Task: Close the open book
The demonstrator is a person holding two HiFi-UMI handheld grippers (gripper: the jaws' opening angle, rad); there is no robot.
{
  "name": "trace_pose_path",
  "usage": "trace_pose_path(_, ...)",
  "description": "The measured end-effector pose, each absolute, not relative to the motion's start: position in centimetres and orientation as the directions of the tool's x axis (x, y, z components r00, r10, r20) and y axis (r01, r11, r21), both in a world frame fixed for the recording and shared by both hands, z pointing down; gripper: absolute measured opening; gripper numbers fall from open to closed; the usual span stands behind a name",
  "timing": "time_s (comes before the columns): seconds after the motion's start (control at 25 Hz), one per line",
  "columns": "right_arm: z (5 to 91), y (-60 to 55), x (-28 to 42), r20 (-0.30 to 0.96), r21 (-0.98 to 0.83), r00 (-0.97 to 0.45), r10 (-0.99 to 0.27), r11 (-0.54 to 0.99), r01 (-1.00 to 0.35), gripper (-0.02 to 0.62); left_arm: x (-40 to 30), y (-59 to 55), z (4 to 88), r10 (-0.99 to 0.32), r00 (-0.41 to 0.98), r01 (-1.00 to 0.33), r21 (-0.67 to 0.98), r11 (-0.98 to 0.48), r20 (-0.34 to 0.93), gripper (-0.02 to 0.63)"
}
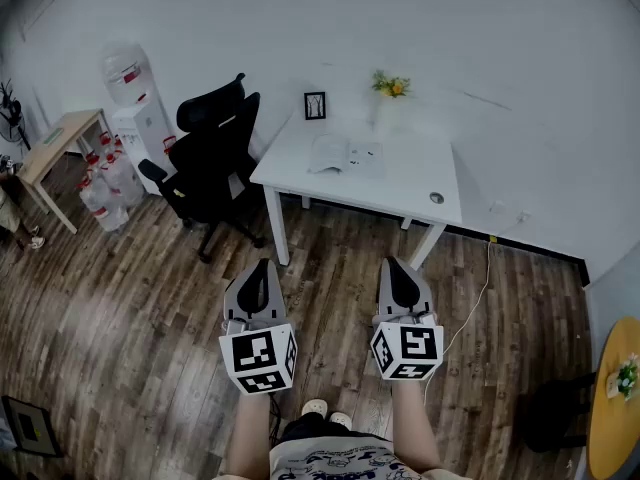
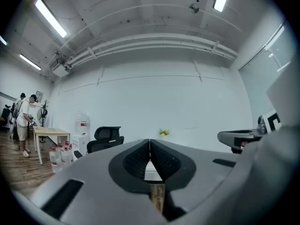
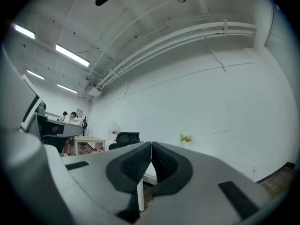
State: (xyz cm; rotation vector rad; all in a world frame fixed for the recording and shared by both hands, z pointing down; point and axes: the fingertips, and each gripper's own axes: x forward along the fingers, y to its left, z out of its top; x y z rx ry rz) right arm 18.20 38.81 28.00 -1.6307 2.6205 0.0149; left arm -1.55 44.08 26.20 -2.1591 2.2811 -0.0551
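2 empty claws, left gripper (image 1: 262,264) and right gripper (image 1: 393,262), both closed.
open book (image 1: 345,155) lies on the white table (image 1: 420,180) ahead.

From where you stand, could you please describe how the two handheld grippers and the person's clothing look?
The left gripper and right gripper are light grey shells that taper to a point, each with a black teardrop-shaped recess. Their black pads are textured. Each carries a white cube printed with black square markers. No cables show on either. The person wears a pale printed T-shirt.
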Motion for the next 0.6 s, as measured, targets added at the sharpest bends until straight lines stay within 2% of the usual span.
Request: trace_pose_path(0.6,28.5,37.6,17.3,-0.047,-0.036,-0.444,-0.895,0.446,-0.894,0.031,-2.8,43.1,26.6,-0.998,-0.055,-0.998,-0.024,0.055,0.028,0.023)
